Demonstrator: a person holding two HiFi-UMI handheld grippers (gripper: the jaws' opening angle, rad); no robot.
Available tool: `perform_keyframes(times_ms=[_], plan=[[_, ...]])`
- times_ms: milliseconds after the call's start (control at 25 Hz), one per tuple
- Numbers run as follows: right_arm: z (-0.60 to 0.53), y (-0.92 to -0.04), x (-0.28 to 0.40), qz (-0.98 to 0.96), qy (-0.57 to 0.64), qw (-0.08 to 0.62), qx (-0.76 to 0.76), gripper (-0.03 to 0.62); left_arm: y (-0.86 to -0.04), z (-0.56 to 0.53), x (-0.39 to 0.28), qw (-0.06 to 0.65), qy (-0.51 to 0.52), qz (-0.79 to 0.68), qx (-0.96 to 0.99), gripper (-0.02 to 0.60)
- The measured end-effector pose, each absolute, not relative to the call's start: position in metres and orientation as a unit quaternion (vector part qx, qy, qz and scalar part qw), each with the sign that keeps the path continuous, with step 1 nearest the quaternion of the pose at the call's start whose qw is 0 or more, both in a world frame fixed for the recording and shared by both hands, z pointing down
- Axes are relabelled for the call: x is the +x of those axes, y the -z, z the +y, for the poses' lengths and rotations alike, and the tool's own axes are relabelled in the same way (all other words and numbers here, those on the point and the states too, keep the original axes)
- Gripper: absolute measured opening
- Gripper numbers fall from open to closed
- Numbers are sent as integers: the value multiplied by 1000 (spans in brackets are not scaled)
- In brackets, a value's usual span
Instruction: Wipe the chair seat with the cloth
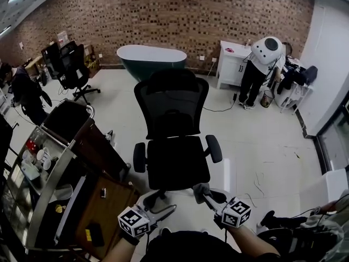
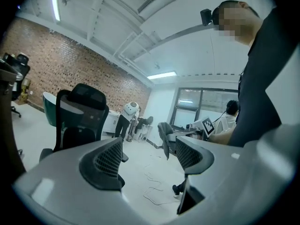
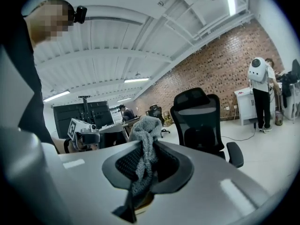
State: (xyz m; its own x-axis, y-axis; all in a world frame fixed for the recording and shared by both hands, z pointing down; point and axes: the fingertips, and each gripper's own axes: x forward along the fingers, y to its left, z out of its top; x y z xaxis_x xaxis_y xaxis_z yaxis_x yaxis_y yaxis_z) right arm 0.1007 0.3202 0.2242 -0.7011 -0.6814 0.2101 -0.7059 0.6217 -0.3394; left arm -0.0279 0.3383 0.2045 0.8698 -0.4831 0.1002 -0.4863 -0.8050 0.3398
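Observation:
A black mesh office chair (image 1: 173,130) stands in front of me, its seat (image 1: 178,162) bare. The same chair (image 2: 79,118) shows at the left of the left gripper view, and the chair (image 3: 201,121) is at the right of the right gripper view. My right gripper (image 1: 203,192) is shut on a grey knitted cloth (image 3: 143,153), held just off the seat's front right corner. The cloth (image 2: 165,137) also hangs in the left gripper view. My left gripper (image 1: 158,202) is open and holds nothing, low near the seat's front edge.
A metal trolley (image 1: 52,173) with dishes and a brown cabinet stand at my left. A green bathtub (image 1: 150,61) and a white cabinet (image 1: 232,64) are by the brick wall. A person (image 1: 259,70) bends over at the back right. Cables lie on the floor at the right.

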Motion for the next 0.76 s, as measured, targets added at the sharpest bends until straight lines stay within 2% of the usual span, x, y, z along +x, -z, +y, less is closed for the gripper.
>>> perform_keyframes(times_ms=[400, 760], plan=[[339, -215, 154, -910, -193, 40, 365, 48, -199, 357, 17, 180, 5, -276, 944, 382], [332, -211, 154, -917, -181, 34, 354, 48, -192, 350, 24, 168, 7, -276, 946, 383]])
